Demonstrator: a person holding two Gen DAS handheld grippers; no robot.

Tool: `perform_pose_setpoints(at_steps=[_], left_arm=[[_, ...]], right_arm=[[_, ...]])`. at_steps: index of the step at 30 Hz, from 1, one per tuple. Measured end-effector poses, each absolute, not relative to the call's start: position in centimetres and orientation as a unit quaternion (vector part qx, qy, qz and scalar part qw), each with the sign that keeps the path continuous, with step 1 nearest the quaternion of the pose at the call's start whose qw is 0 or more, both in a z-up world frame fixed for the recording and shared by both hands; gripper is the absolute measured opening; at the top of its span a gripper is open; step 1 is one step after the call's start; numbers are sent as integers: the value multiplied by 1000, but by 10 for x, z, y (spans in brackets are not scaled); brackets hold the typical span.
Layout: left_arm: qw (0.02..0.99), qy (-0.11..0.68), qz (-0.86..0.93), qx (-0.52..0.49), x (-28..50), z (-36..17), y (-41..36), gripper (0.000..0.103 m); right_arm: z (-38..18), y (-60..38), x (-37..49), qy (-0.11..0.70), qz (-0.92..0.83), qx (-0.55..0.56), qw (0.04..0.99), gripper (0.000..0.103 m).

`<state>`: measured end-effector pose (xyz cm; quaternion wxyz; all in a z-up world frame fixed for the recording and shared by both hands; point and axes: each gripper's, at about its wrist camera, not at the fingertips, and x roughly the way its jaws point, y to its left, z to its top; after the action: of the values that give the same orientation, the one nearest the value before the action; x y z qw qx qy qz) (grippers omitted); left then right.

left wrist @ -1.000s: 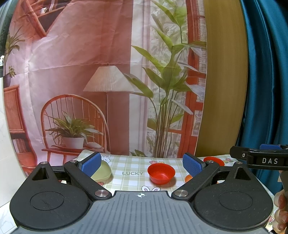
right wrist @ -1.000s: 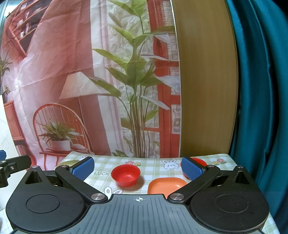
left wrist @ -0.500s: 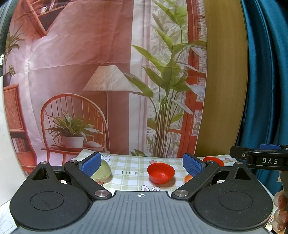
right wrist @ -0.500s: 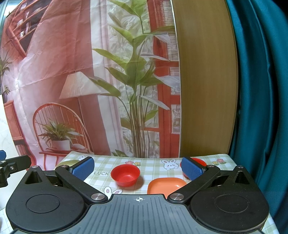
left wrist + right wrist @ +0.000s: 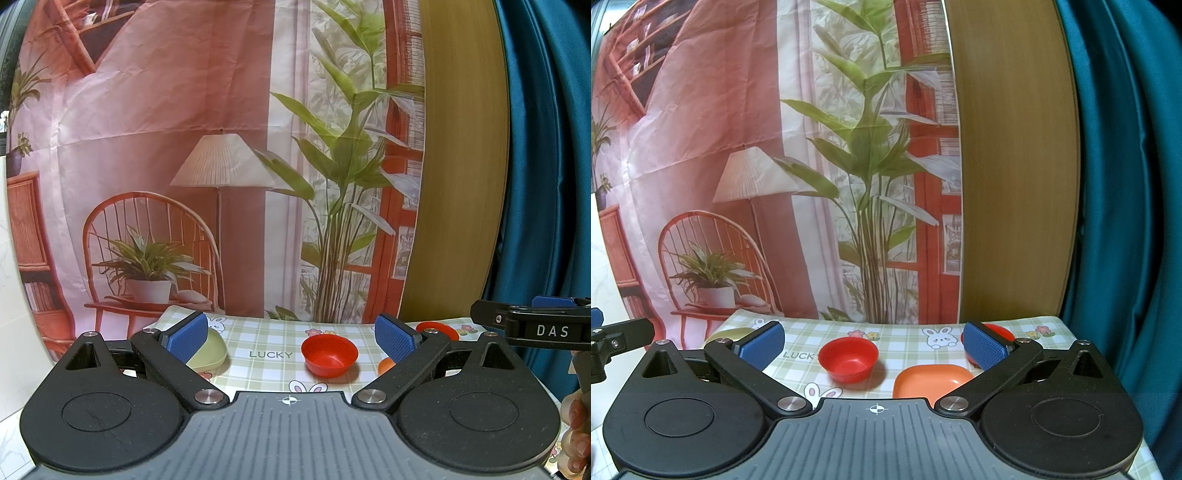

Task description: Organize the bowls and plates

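Note:
A red bowl stands mid-table on the checked cloth; it also shows in the right wrist view. A pale green bowl lies upside down at the left, behind my left finger. An orange square plate sits front right. A red plate lies at the back right, also in the left wrist view. My left gripper is open and empty, above the near table edge. My right gripper is open and empty, to its right.
A printed backdrop hangs behind the table. A wooden panel and a teal curtain stand at the back right. The table's right edge is near the curtain.

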<state>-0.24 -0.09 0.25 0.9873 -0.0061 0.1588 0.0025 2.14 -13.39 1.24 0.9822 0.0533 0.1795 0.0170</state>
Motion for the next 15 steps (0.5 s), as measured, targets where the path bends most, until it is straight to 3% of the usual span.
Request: perform_pose_setpoints(at_steps=[15], left_arm=[[987,159,2,-6,-2,2,-1,98]], right_arm=[[12,-134,21,180,17,53,982,103]])
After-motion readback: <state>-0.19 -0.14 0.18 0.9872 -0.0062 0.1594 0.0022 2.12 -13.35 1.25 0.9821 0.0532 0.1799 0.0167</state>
